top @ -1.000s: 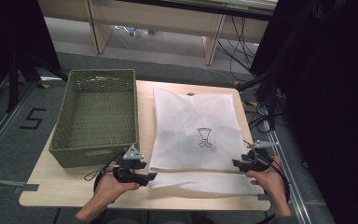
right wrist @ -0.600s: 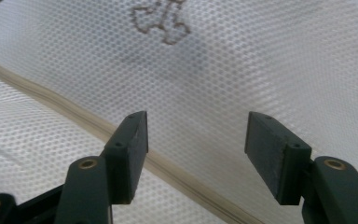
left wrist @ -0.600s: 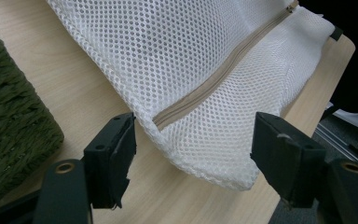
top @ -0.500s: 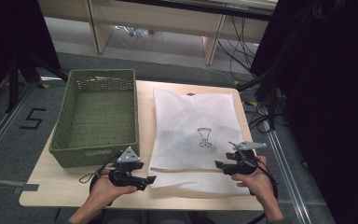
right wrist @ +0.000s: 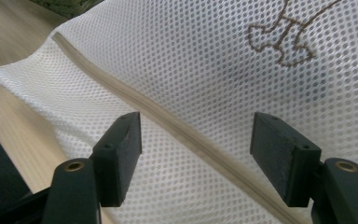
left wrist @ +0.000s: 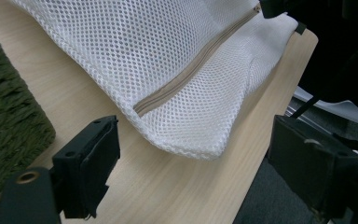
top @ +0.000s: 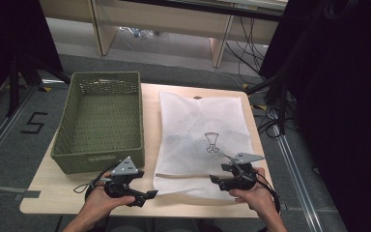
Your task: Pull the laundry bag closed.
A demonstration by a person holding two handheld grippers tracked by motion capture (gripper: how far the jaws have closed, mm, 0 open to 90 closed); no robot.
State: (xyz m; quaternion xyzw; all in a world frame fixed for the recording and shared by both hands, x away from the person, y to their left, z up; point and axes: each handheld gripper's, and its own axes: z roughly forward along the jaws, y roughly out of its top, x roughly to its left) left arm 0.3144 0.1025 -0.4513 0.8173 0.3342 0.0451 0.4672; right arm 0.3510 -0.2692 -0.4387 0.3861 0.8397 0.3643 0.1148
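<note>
Since both tongs (top: 147, 195) (top: 216, 180) sat wide open, empty, over the bag (top: 200, 130), closing carelessly could've snagged mesh, missing the zipper (right wrist: 168, 122).

Bare desk (top: 147, 111) runs between the green basket (top: 99, 121) on the left and the mesh bag (top: 200, 130) at right; the near edge lies open.
</note>
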